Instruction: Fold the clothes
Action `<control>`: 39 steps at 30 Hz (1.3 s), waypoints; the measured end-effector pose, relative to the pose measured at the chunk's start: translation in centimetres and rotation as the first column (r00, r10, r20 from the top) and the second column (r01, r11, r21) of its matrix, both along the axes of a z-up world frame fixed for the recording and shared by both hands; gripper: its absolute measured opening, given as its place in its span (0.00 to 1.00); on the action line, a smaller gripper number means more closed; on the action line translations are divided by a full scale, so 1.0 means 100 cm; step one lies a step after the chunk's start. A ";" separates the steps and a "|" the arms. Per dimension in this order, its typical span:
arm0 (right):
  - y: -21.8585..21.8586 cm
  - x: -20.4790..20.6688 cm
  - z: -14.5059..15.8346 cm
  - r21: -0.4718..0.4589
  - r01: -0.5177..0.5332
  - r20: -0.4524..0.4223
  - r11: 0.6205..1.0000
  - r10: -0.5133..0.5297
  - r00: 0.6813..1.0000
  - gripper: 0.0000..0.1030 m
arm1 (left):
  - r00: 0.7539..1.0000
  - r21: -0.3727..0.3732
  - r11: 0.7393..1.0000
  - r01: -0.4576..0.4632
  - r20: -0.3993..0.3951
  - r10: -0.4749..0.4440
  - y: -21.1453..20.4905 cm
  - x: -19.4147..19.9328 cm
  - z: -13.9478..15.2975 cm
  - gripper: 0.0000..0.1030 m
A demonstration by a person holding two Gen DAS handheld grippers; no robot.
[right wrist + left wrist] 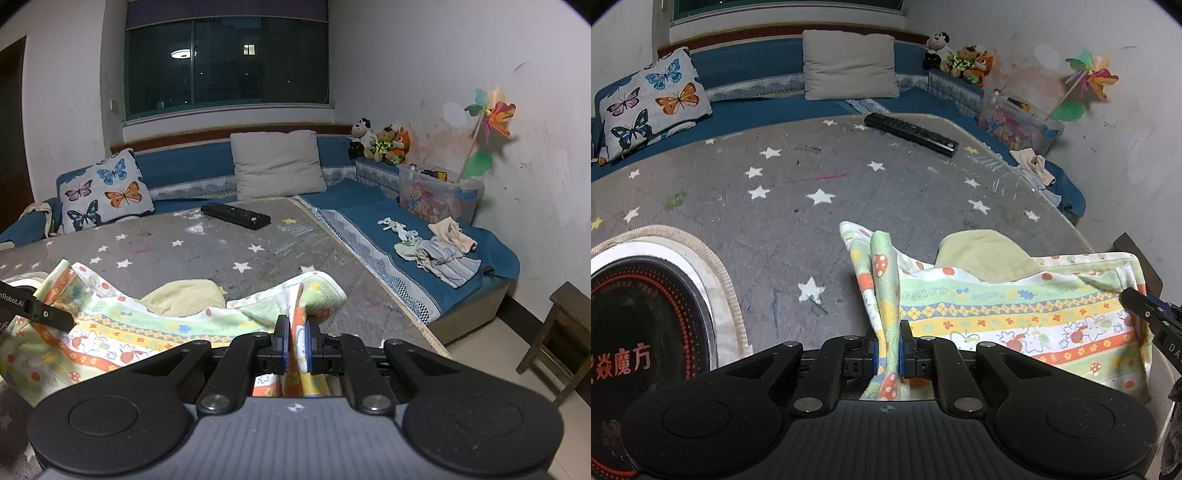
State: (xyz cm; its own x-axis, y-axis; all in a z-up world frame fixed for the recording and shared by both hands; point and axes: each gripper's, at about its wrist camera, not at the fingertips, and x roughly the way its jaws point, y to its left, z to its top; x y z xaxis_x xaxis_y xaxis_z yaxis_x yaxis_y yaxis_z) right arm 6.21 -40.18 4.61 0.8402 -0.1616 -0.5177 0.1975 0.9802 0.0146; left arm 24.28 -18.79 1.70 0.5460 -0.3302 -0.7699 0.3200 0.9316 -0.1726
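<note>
Pinching the patterned cloth (1015,317) — both tongs clamped.

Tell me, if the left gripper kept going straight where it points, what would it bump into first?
Likely the grey star-patterned mat just past the patterned cloth that the left gripper is pinching; depth is hard to judge.

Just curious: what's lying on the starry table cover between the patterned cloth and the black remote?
Nothing: the stretch between the patterned cloth and the black remote is bare starry table cover, seen in both wrist views.
</note>
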 end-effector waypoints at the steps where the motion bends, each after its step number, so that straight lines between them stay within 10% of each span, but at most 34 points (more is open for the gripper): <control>1: 0.000 0.000 -0.001 0.000 0.001 -0.003 1.000 -0.001 1.000 0.08 | 1.000 0.002 1.000 -0.001 -0.003 0.001 0.000 0.001 -0.002 0.10; 15: -0.005 0.004 -0.011 -0.001 0.020 -0.048 1.000 -0.020 0.999 0.15 | 1.000 0.056 0.998 -0.023 -0.001 0.023 0.000 -0.003 -0.014 0.31; 23: 0.010 0.000 -0.016 0.012 -0.037 -0.062 0.999 0.037 0.997 0.49 | 0.999 0.084 0.996 -0.033 0.012 0.033 0.004 -0.011 -0.016 0.47; 39: 0.057 -0.011 -0.030 0.019 -0.141 -0.102 0.990 0.142 0.985 0.81 | 0.999 0.134 0.991 -0.025 0.050 0.018 0.009 -0.036 -0.019 0.65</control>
State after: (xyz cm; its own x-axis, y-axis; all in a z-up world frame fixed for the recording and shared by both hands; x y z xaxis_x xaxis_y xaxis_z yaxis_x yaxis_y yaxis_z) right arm 5.13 -34.45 1.64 0.7965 -0.0382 -0.6035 0.0581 0.9982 0.0135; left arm 20.66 -17.88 -0.25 0.5898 -0.2130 -0.7789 0.3043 0.9521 -0.0299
